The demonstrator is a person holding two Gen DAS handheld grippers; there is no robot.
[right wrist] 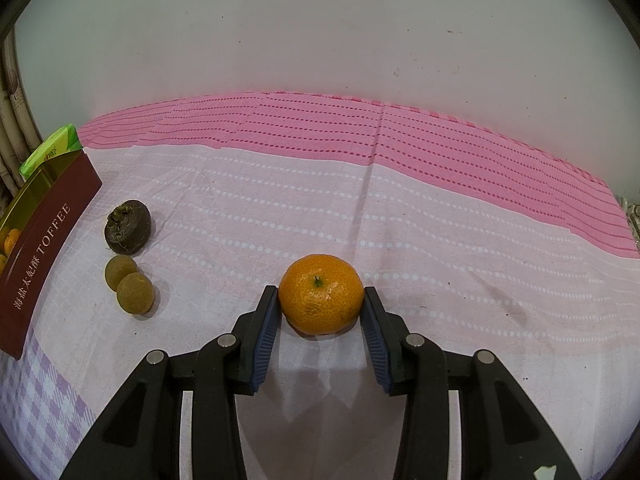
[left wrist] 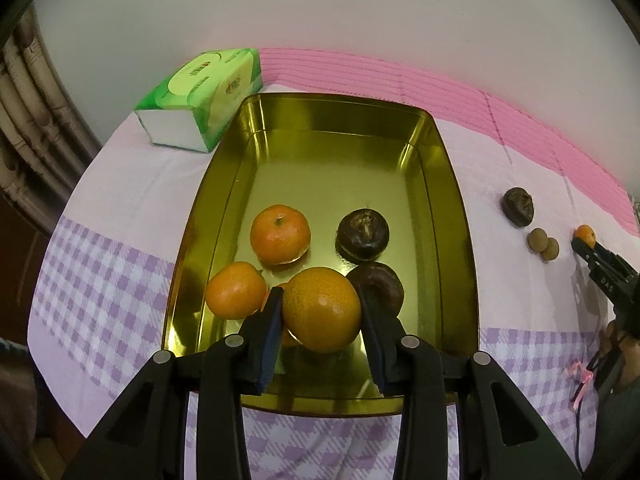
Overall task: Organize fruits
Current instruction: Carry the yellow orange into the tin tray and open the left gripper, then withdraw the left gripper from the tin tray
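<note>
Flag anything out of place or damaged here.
Nothing damaged or spilled. Fruit outside the tin tray: a dark fruit and two small brownish-green fruits on the cloth, plus a mandarin between the right claw pads.

The desk [left wrist: 132, 184] is covered by a cloth with three zones: a pink band with dotted stripes [right wrist: 440, 148] along the far edge, a pale band with rows of white dots [right wrist: 280, 208] in the middle, and a lilac-and-white check pattern [left wrist: 104, 292] along the near edge. A crease runs through the cloth from the far edge toward the near edge. A green-and-white pack of tissues [left wrist: 204, 92] lies flat at the far left of the desk, its white end facing forward. A plain white wall [right wrist: 320, 32] rises directly behind the desk. Pale, patterned upright poles [left wrist: 28, 120] stand at the far left, beyond the desk edge.
</note>
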